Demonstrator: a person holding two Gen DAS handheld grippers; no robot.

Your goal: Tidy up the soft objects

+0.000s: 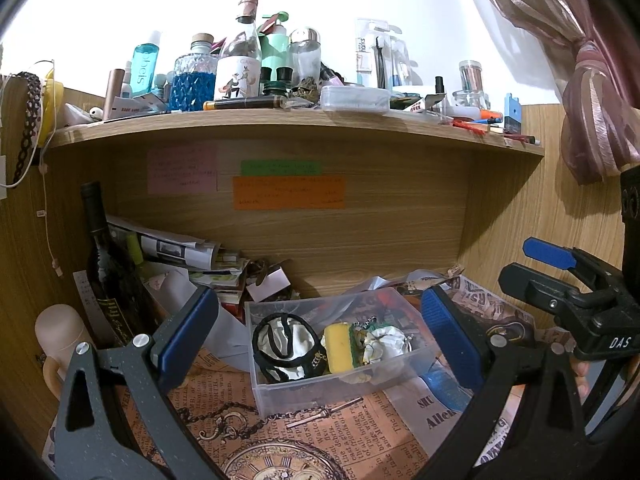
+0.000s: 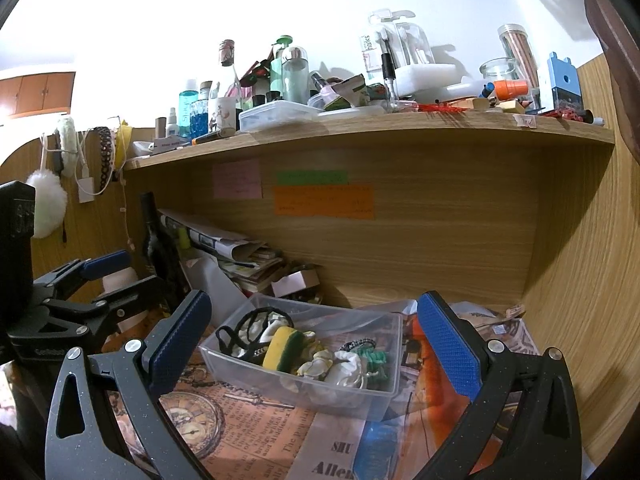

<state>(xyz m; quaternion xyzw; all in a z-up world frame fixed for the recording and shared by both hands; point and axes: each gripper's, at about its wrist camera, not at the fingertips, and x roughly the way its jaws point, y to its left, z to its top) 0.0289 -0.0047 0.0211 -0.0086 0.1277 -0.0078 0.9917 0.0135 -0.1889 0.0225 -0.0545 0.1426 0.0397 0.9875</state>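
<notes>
Clear plastic makes up the little bin (image 1: 340, 384) that sits on the desk (image 1: 340, 436), near the back edge and just in front of the wooden back wall. You can see right through its sides, so it is easy to check what is inside. All the soft things lie together in it: a white cloth with black trim (image 1: 286, 350) at the left end, a yellow and green sponge (image 1: 340, 347) in the middle, and some white scrunchies (image 1: 380, 342) at the right end, with a green one (image 2: 376, 360) beside them. They look gathered there so they stay in one spot and do not get lost in the mess of papers and bottles around. The left claw (image 1: 320, 340) is spread wide and holds nothing, and it points at the bin. The right claw (image 2: 316, 344) is also spread wide and holds nothing, hanging just in front of the bin. I think the sorting is nearly done or done, since no soft thing shows loose on the desk. A dark bottle (image 1: 106, 268) stands by the left back corner, well apart from the bin.
</notes>
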